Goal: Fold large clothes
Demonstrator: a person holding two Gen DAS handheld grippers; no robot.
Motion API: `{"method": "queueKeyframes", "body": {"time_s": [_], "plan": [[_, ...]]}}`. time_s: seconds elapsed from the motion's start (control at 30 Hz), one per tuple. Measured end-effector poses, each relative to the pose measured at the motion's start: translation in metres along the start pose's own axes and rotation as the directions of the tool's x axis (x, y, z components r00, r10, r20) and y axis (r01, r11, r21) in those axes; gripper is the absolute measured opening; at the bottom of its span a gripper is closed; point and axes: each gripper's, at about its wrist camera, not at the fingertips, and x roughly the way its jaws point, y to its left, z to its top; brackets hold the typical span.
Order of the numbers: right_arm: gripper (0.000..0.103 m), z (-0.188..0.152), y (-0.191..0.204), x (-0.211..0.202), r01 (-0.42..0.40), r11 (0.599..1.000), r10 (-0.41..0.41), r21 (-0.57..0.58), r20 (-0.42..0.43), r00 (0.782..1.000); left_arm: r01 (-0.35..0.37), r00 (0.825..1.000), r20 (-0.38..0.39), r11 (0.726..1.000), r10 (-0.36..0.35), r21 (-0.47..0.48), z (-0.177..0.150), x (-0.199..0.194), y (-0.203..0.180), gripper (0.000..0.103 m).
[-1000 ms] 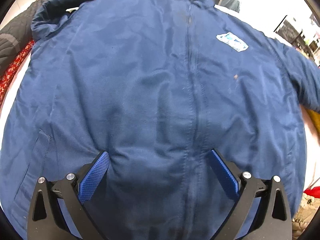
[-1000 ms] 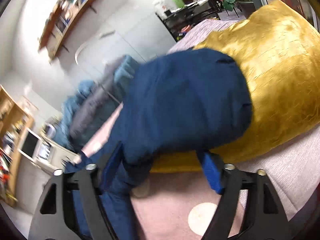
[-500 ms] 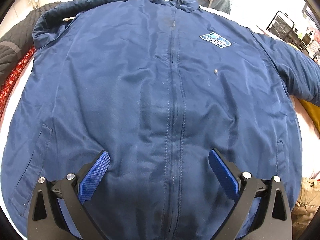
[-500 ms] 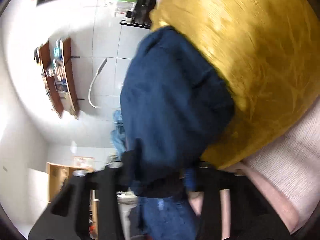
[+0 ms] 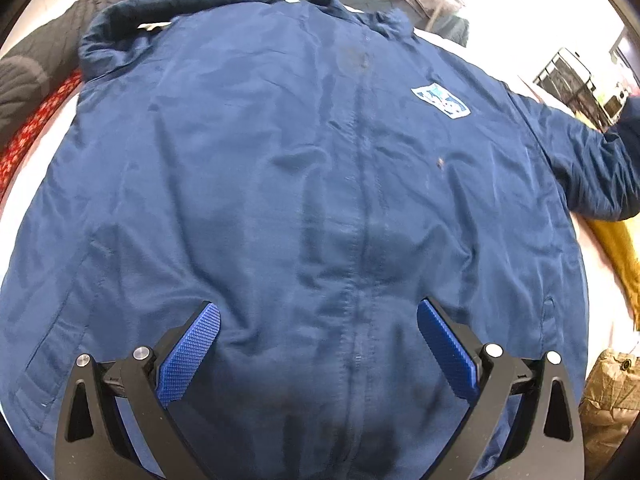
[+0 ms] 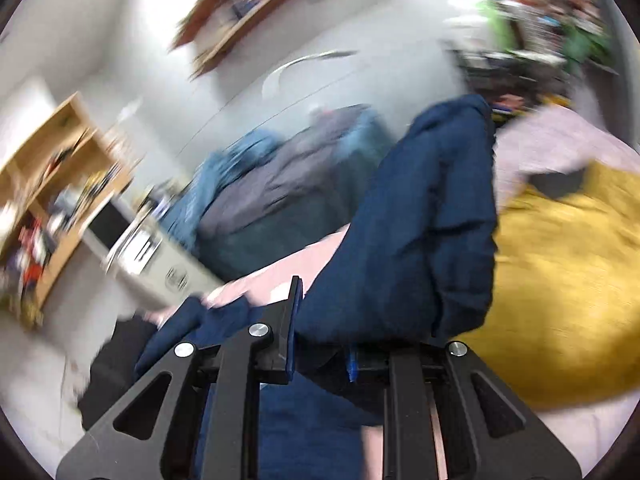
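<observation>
Left claw (image 5: 318,344): black angular frame, triangular cut-outs, silver screws, blue knurled pads. Right claw (image 6: 322,354): same build.

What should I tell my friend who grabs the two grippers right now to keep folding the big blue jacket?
Left gripper: open, hovering over the lower front of the blue jacket, holding nothing.
Right gripper: jaws closing on the jacket's sleeve, which is bunched between them and lifted off the bed beside the yellow cushion.
Jacket: spread front-up, zipped, chest badge showing.
Done: sleeve picked up.
Left: bring that sleeve across the front, probably fold the other sleeve in too, then fold the body.
</observation>
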Motion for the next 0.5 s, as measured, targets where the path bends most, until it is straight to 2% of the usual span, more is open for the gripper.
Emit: {"method": "queueKeyframes", "body": {"time_s": [0.1,0.17,0.2,0.23,0.27,0.37,0.5], "plan": [[0.018,-0.01,0.077,0.043,-0.085,0.987,0.073,-0.137,-0.089,0.993,-0.016,1.0,0.016,0.999,0.016,-0.036,0.0,-0.008,0.018,0.097],[0.018,-0.03,0.134,0.078,-0.148,0.959,0.108,-0.241,-0.173,0.979,-0.03,0.999,0.024,0.997,0.032,-0.071,0.0,-0.013,0.033,0.097],[0.018,-0.036,0.149,0.09,-0.165,0.95,0.115,-0.264,-0.192,0.975,-0.036,0.999,0.03,0.995,0.039,-0.094,0.0,-0.016,0.042,0.097],[0.017,-0.046,0.169,0.108,-0.191,0.938,0.126,-0.289,-0.229,0.965,-0.039,0.998,0.034,0.994,0.043,-0.107,0.0,-0.018,0.047,0.097],[0.017,-0.061,0.193,0.13,-0.23,0.923,0.137,-0.309,-0.293,0.946,-0.046,0.998,0.042,0.99,0.052,-0.13,0.0,-0.021,0.056,0.097],[0.017,-0.104,0.231,0.175,-0.25,0.904,0.113,-0.347,-0.371,0.922,-0.056,0.996,0.053,0.985,0.065,-0.164,-0.001,-0.027,0.073,0.097],[0.017,-0.155,0.267,0.222,-0.218,0.868,0.028,-0.446,-0.394,0.919,-0.058,0.996,0.052,0.981,0.069,-0.184,-0.002,-0.026,0.084,0.097]]}}
